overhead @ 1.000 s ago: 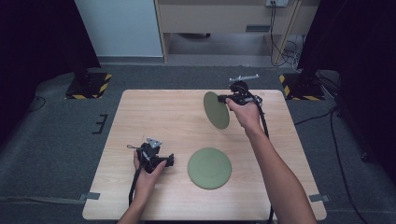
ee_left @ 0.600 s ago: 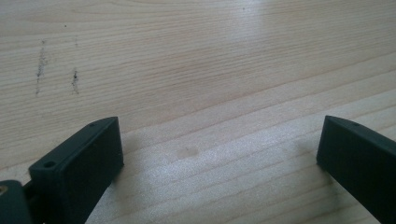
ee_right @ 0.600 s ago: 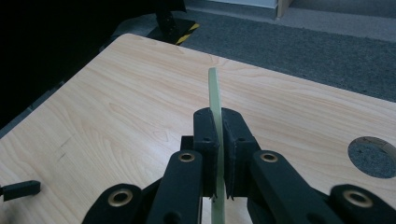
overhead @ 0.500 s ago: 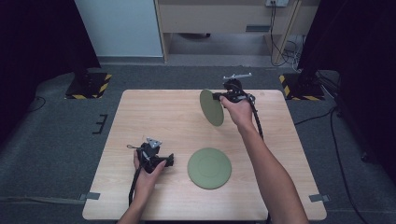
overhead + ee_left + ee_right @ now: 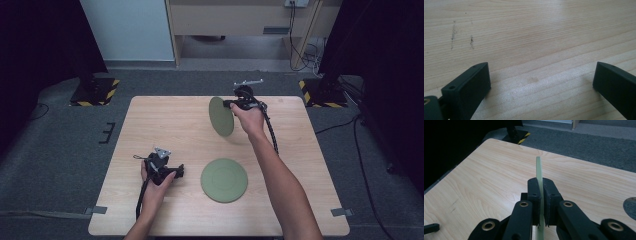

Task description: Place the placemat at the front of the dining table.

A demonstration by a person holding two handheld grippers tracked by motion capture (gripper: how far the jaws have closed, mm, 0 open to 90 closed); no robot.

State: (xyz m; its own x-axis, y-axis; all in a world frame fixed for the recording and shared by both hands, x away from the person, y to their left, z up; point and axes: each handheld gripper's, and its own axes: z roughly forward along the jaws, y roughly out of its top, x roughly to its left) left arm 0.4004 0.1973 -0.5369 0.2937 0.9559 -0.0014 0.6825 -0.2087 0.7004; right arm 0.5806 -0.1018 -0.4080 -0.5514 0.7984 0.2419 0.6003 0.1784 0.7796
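Lab or recording studio setup, not a home. Bare light-wood table [image 5: 165, 130] stands alone on grey carpet [image 5: 60, 150], with tape marks [image 5: 107, 133] on the floor. Black stands on hazard-striped bases [image 5: 95, 92] sit at both far corners; dark curtains [image 5: 35, 55] at the sides, loose cables [image 5: 307, 50] by the wooden bench [image 5: 240, 17] behind.

high view: overhead, far | gripper views: close along jaws, low | shared: wooden table [image 5: 175, 125]
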